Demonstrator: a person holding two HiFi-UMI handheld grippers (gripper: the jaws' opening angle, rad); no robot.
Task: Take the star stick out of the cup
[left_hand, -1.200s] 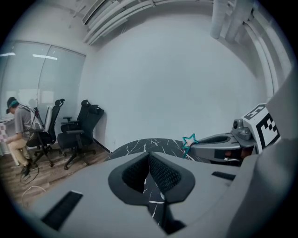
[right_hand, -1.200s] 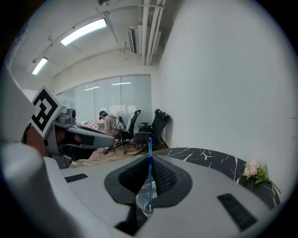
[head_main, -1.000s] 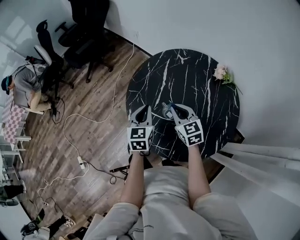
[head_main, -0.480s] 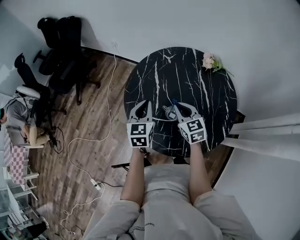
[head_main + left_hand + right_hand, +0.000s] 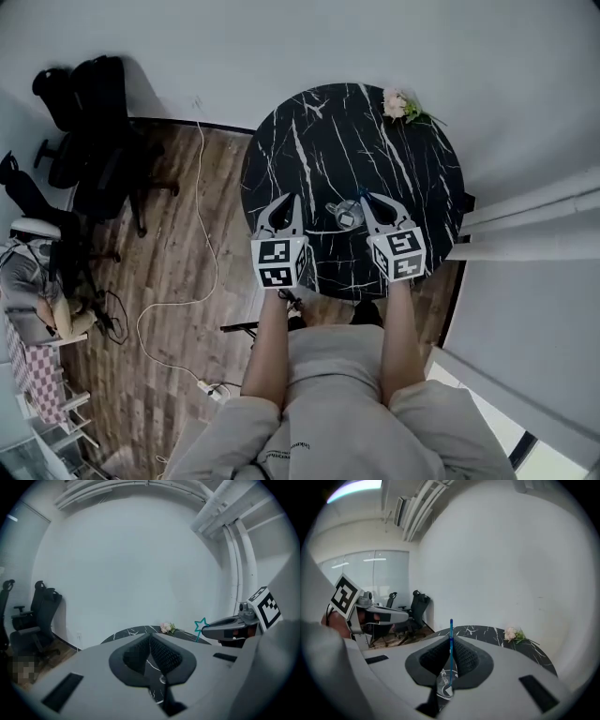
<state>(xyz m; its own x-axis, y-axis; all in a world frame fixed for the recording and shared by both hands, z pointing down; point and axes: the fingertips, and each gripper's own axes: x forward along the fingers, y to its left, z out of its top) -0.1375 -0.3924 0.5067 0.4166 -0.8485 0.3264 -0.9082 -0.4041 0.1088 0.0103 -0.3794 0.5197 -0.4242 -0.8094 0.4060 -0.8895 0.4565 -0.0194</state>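
Note:
A clear cup (image 5: 345, 216) stands near the front of the round black marble table (image 5: 319, 122), between my two grippers. The thin blue star stick (image 5: 450, 648) rises upright from the cup (image 5: 444, 687). My right gripper (image 5: 451, 639) is shut on its shaft above the rim. In the left gripper view the teal star (image 5: 201, 624) shows just past the right gripper's (image 5: 225, 629) tip. My left gripper (image 5: 150, 638) is shut and holds nothing. It hovers left of the cup (image 5: 281, 202), while the right gripper (image 5: 373, 200) sits just right of it.
A small bunch of pink flowers (image 5: 398, 103) lies at the table's far right edge. Black office chairs (image 5: 89, 141) stand on the wood floor to the left, with a white cable (image 5: 202, 216) trailing there. A white wall runs close behind the table.
The head view has swung, so the table now sits higher and more centred. The right gripper has moved slightly right of the cup. Both grippers still flank it.

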